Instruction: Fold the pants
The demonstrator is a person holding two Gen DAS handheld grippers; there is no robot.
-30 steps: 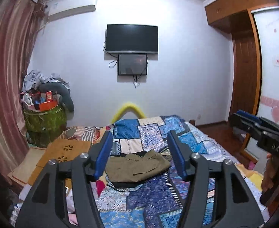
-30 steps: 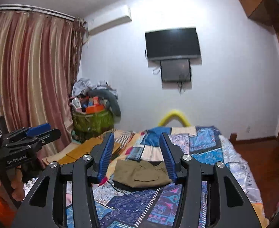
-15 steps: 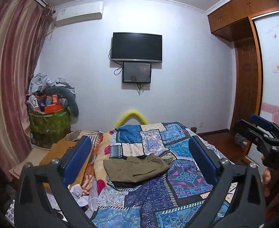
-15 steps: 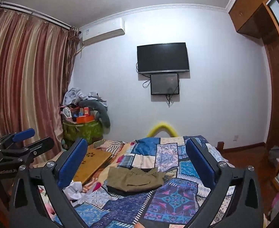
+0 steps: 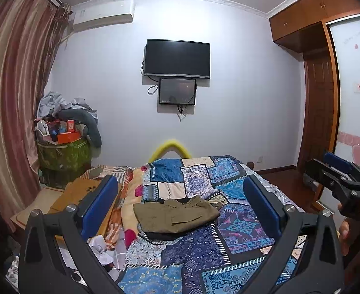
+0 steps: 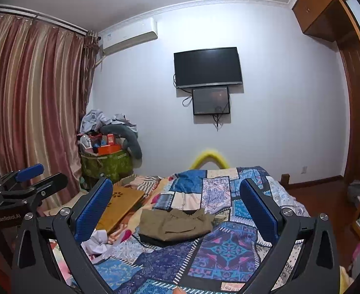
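Olive-green pants lie folded in a compact stack on the patchwork quilt, on top of a dark garment; they also show in the right wrist view. My left gripper is open and empty, held well back from and above the pants. My right gripper is open and empty too, also well back from the bed's middle. Each gripper shows at the edge of the other's view, the right one and the left one.
A wooden lap desk lies left of the pants. Crumpled white cloth sits at the bed's left edge. A green basket piled with clutter stands by the curtain. A TV hangs on the far wall; a wardrobe is at right.
Both grippers opened wide from a narrower gap and pulled back and up from the bed. The folded pants have not moved.
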